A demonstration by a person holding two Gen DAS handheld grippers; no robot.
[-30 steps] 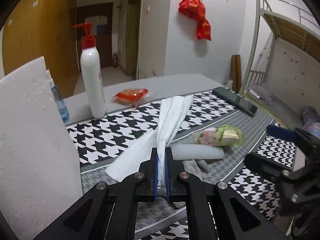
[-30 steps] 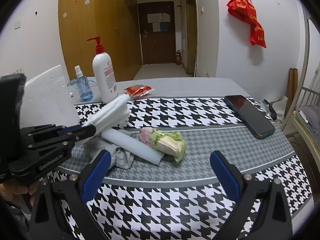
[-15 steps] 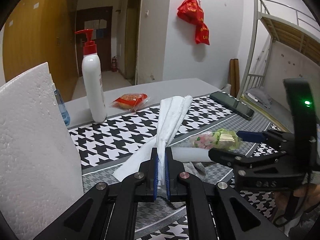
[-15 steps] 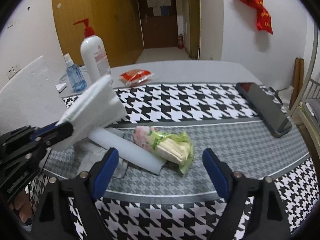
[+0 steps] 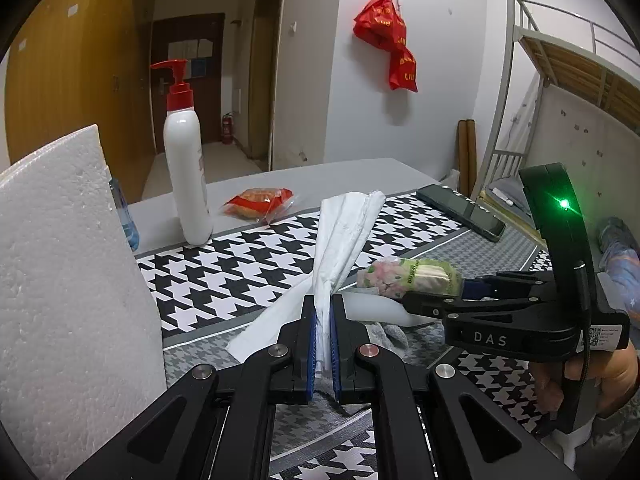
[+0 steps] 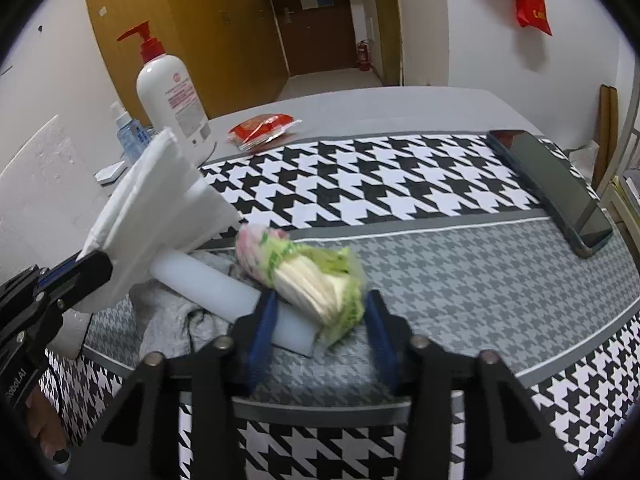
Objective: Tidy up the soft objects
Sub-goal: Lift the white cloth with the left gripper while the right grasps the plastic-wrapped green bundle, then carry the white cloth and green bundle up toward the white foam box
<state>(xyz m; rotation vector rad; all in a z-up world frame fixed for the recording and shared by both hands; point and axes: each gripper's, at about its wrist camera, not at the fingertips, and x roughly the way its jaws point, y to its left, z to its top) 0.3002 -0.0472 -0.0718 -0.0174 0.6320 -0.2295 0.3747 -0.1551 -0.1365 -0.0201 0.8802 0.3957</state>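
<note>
Clamping a folded white paper towel between its blue-padded jaws, the left gripper sits at the bottom centre of the left wrist view, fully closed on the sheet, which fans upward toward the middle of the frame. In the right wrist view the same towel stands at the left edge, pinched in that gripper's tip.

The right gripper fills the lower middle of its own view. Its jaws have just been closing and now stand at a middling width, one on either side of a soft bundle in clear green-and-pink printed plastic wrap. The near end of the bundle lies between the blue pads; motion blur hides whether they press on it. In the left wrist view this gripper reaches in from the right edge, a green light on its body, its tip at the bundle's right end.

The bundle lies partly on a white translucent foam strip, which rests over a crumpled grey cloth, all at the centre-left of the right wrist view on a black-and-white houndstooth table mat.

Toward the upper left of that view stand a white pump bottle with a red top and a small blue spray bottle, with a red snack packet beside them. A dark smartphone lies at the right. A white styrofoam slab fills the left of the left wrist view.
</note>
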